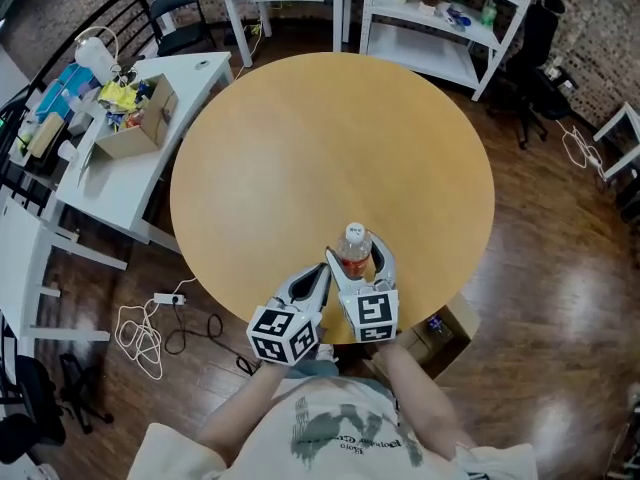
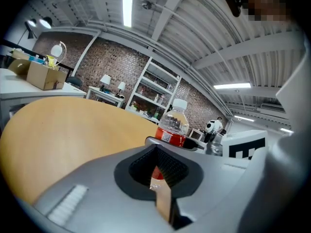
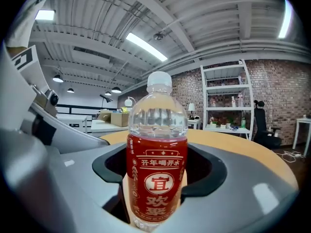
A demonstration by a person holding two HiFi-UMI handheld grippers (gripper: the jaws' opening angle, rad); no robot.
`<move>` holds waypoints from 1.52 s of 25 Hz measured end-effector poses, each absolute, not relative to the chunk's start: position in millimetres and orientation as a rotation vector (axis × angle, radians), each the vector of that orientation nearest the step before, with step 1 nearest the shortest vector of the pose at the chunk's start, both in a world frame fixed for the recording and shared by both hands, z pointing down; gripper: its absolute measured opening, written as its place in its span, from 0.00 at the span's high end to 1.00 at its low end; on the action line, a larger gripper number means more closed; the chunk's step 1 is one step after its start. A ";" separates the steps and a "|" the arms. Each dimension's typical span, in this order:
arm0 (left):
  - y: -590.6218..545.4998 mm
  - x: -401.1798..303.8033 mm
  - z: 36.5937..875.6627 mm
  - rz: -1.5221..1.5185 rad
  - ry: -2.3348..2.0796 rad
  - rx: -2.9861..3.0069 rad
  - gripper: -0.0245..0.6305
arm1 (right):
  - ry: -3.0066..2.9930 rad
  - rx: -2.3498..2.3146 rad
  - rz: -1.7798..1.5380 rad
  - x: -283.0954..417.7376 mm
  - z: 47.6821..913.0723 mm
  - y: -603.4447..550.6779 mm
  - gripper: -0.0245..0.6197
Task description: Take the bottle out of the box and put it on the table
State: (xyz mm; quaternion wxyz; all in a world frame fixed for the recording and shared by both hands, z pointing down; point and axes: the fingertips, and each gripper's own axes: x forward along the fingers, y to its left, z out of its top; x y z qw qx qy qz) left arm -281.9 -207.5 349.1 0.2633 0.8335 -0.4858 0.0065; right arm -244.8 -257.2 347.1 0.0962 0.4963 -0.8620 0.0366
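A clear bottle with a white cap and a red label stands upright near the front edge of the round wooden table. My right gripper is shut on the bottle, one jaw on each side of its labelled body. Just to its left, my left gripper is shut and holds nothing. In the left gripper view the bottle rises just beyond that gripper, slightly to the right. The bottle's base is hidden from the head view by the right gripper.
An open cardboard box sits on the floor under the table's front right edge. A white desk at the left carries another cardboard box and clutter. White shelves stand at the back. Cables lie on the floor.
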 end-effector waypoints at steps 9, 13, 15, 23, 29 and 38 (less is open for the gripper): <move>-208.3 -279.6 355.9 -0.001 -1.279 2.248 0.96 | -2.523 1.483 0.115 -236.4 351.2 -245.6 0.46; -206.8 -277.5 355.2 -0.017 -1.273 2.249 0.96 | -2.499 1.475 0.120 -233.6 353.0 -243.6 0.46; -205.6 -276.4 355.0 -0.025 -1.265 2.249 0.96 | -2.486 1.470 0.125 -232.6 353.2 -243.1 0.46; -197.2 -274.9 354.3 -0.044 -1.252 2.241 0.96 | -2.454 1.485 0.138 -224.7 350.6 -232.2 0.46; -190.7 -271.2 354.3 -0.043 -1.256 2.239 0.97 | -2.445 1.476 0.159 -218.7 354.9 -218.5 0.46; -173.0 -233.8 350.4 -0.022 -1.213 2.279 0.96 | -2.416 1.577 0.153 -182.3 340.8 -182.8 0.61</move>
